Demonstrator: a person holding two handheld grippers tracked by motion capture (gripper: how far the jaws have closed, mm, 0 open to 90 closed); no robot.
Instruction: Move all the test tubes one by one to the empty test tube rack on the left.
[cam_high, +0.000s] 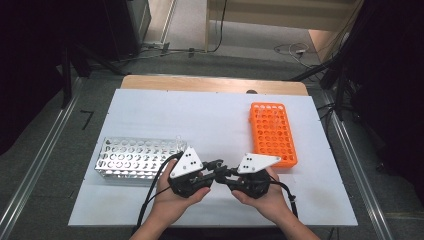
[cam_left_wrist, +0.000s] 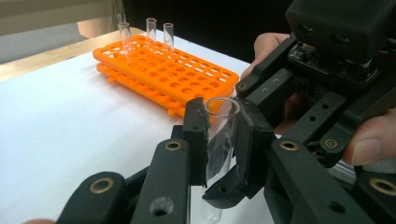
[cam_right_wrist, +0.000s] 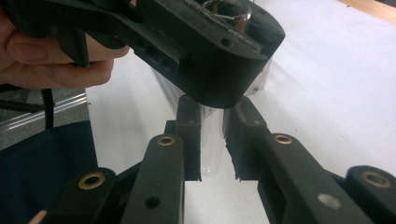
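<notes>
A clear glass test tube (cam_left_wrist: 219, 135) stands nearly upright just above the white board, gripped by both grippers at once. My left gripper (cam_left_wrist: 222, 112) is shut on its upper part, just under the open rim. My right gripper (cam_right_wrist: 212, 121) is shut on the tube (cam_right_wrist: 212, 144) lower down, beneath the left gripper's black fingers (cam_right_wrist: 210, 60). In the high view the left gripper (cam_high: 216, 164) and right gripper (cam_high: 223, 172) meet tip to tip near the board's front middle, each held in a hand.
An orange tube rack (cam_high: 272, 132) lies at the right back of the white board (cam_high: 210, 120); three clear tubes (cam_left_wrist: 150, 30) stand at its far end. A silver metal rack (cam_high: 135, 157) sits at the left. Wooden table edge (cam_high: 215, 84) behind.
</notes>
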